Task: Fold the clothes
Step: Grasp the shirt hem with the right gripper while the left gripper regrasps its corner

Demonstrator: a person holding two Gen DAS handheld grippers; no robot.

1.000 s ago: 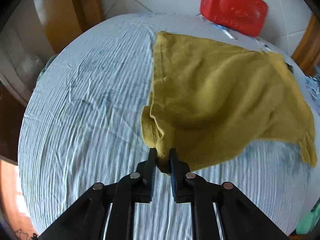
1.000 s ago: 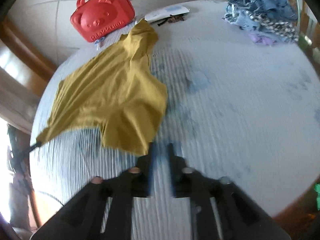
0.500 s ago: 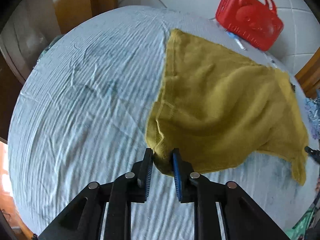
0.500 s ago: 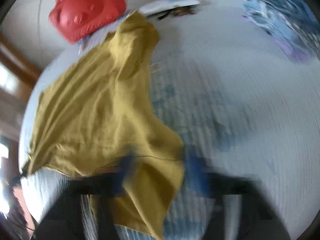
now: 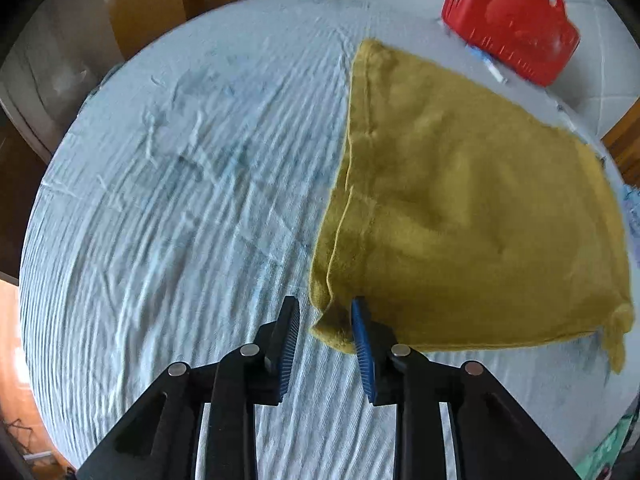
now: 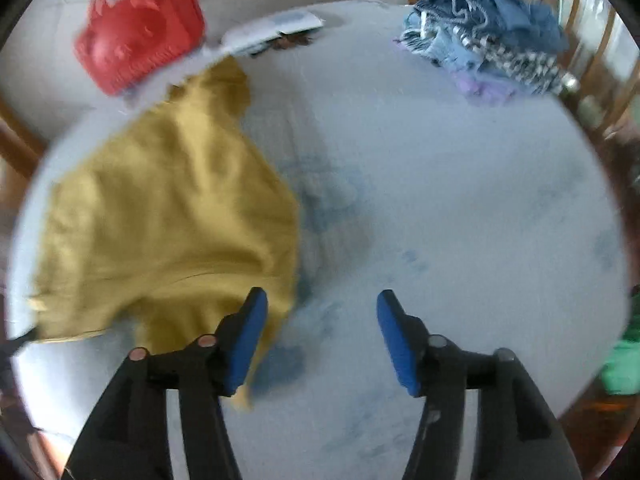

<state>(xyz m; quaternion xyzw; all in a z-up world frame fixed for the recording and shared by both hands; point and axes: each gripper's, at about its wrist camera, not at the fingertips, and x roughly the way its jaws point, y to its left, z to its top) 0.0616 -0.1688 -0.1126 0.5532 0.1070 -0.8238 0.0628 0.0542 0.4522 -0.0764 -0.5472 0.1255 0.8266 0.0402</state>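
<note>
A mustard-yellow garment (image 5: 460, 208) lies spread on the pale blue bedsheet (image 5: 180, 200). My left gripper (image 5: 325, 308) hangs over its near left corner with the jaws opening. That corner rests against the right pad only, and the left pad is clear of it. In the right wrist view the same garment (image 6: 172, 208) fills the left half. My right gripper (image 6: 322, 298) stands at its near right edge, jaws opening wide. Its left finger overlaps the cloth's edge and bare sheet (image 6: 440, 200) shows between the pads.
A red plastic bag (image 5: 512, 20) sits past the bed's far edge, also visible as the red bag (image 6: 136, 48). A pile of blue and checked clothes (image 6: 488, 40) lies at the far right, and white papers (image 6: 272, 30) at the far edge. Something green (image 6: 624, 360) is beside the bed at the right.
The left jaws, pinched on the garment's corner before, have parted. The right gripper swept over the garment's near flap and now stands with its jaws spread wide.
</note>
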